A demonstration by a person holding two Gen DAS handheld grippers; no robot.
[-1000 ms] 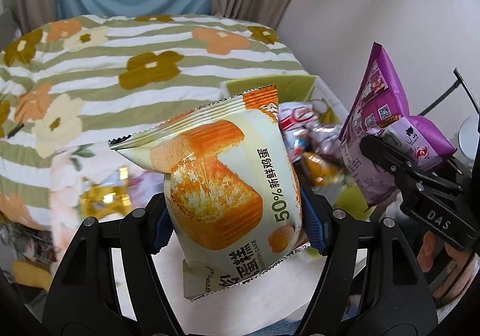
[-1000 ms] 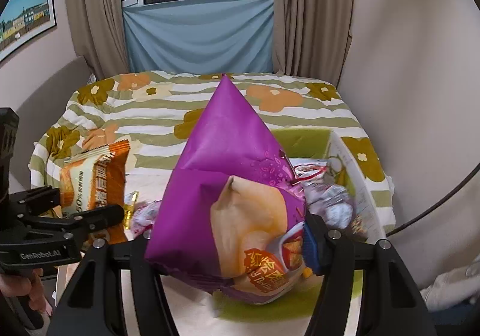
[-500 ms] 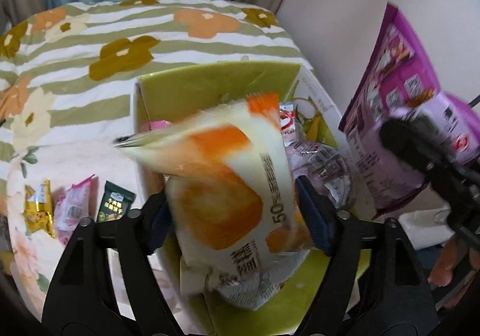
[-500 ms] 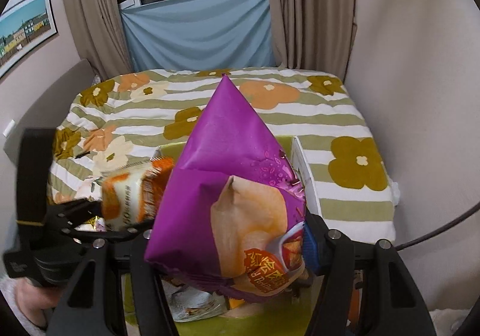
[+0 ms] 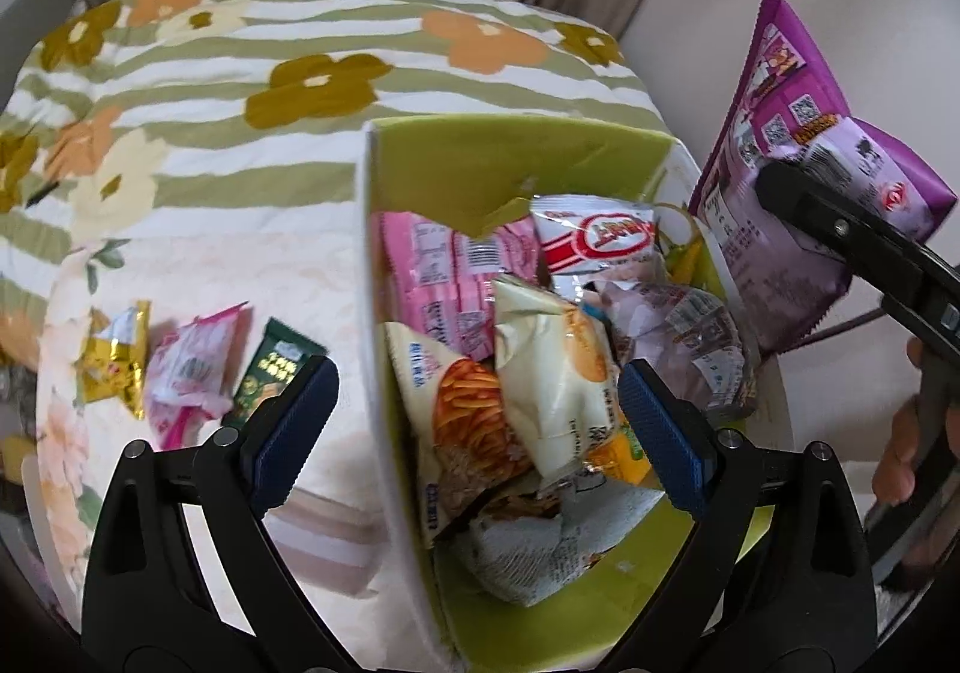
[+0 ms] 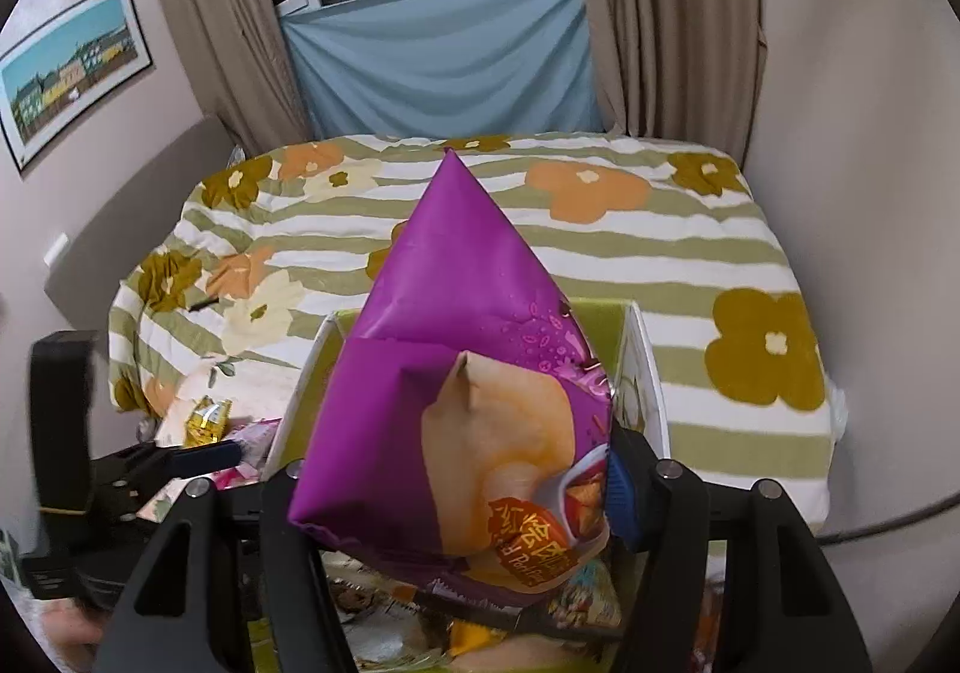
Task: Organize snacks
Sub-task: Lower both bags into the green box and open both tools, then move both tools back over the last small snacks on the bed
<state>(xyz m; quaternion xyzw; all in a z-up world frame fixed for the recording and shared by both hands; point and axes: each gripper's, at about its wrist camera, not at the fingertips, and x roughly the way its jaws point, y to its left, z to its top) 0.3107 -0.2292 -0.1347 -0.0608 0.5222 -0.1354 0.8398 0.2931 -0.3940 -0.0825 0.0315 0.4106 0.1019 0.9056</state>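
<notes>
Snack sorting at a bedside: the left tongs [image 5: 477, 421] hang with jaws spread wide over a green-lined box [image 5: 516, 162], their jaws having just been opening; nothing is gripped between the blue pads [image 5: 657, 439], and the cream cake packet [image 5: 558, 373] lies loose on the heap inside the box, among a pink packet [image 5: 444, 265], a red-and-white packet [image 5: 600, 241] and a noodle packet [image 5: 468, 421]. The right tongs [image 6: 456, 499] are clamped on a puffed purple chip bag [image 6: 456, 403], held up over the box's right side; in the left view the bag [image 5: 780, 229] hangs by the box's right wall. Three small packets, gold [image 5: 117, 361], pink [image 5: 192, 367] and dark green [image 5: 273, 367], wait on the pale surface [image 5: 240, 265] left of the box, the flowered bed [image 5: 300, 72] behind. The step in hand appears to be dropping the purple bag in; done well, that likely means lowering it toward the open right part of the pile before letting go, so the light, air-filled bag settles rather than slides over the rim; the left tongs would best draw clear first to avoid a clash.
</notes>
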